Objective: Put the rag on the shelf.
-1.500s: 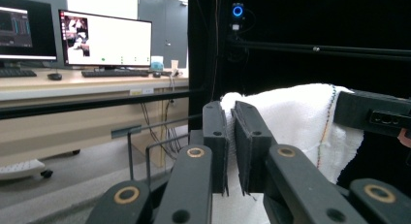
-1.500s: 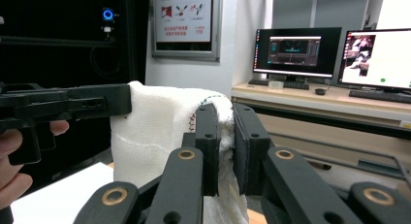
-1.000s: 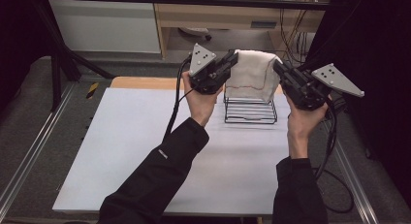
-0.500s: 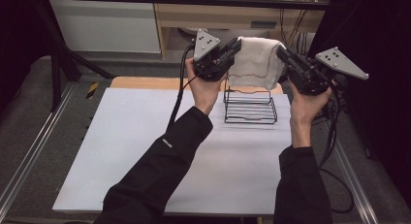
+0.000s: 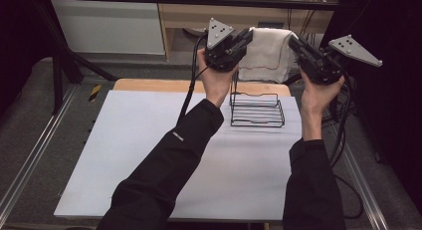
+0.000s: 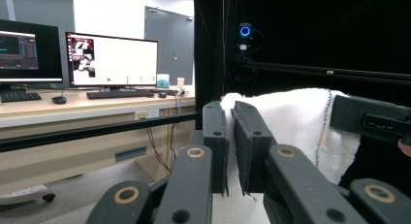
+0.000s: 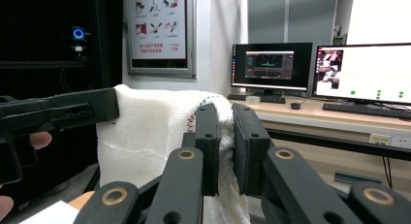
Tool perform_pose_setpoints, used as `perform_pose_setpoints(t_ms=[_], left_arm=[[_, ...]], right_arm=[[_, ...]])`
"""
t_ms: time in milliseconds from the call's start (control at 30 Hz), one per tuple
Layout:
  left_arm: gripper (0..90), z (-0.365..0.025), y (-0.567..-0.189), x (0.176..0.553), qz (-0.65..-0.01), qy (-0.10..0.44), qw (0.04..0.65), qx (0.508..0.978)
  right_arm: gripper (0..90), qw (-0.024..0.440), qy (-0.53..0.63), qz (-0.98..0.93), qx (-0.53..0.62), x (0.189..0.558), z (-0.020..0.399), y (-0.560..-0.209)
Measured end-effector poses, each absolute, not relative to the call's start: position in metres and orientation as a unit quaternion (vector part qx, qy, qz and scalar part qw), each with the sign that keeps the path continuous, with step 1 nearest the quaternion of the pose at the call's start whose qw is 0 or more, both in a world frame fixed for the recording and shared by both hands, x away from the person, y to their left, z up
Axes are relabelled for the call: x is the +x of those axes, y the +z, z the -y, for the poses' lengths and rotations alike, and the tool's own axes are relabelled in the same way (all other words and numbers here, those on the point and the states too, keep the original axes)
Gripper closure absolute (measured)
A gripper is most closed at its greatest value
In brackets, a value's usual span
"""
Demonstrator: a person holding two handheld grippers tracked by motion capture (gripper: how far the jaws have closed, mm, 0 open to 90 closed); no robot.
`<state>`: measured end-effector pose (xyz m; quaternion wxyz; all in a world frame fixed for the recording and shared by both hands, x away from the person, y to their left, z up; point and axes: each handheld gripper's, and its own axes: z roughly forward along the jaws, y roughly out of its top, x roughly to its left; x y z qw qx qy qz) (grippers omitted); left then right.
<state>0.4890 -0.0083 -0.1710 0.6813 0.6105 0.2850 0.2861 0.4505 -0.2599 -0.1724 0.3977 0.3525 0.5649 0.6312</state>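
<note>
White towel (image 5: 268, 53) hangs stretched above the wire rack (image 5: 257, 109), we see, pinched at either end by left gripper (image 6: 231, 146) and right gripper (image 7: 226, 149), its lower edge hidden behind them.

Lighting, high view: even overhead illumination; the white desk (image 5: 149, 155) is rendered bright without glare, and soft, faint shadows are cast beneath the wire rack (image 5: 257, 109). The surroundings at left and right edges are lost in near-black. Slight softness is noted throughout.

Left gripper view: the lit monitors (image 6: 112, 59) are overexposed to white; the right half is dark. The towel (image 6: 295, 122) is brightly lit.

Right gripper view: the monitor (image 7: 373, 71) is blown out; the near black fingers (image 7: 206, 136) are slightly blurred.
</note>
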Motion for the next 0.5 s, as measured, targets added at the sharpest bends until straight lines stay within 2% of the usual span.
perform_pose_setpoints(t_ms=[500], left_arm=[[83.7,0.013,-0.163,0.517,-0.299,0.288,0.676,0.609]], right_arm=[[82.1,0.396,0.630,-0.564,0.358,0.479,0.261,-0.166]])
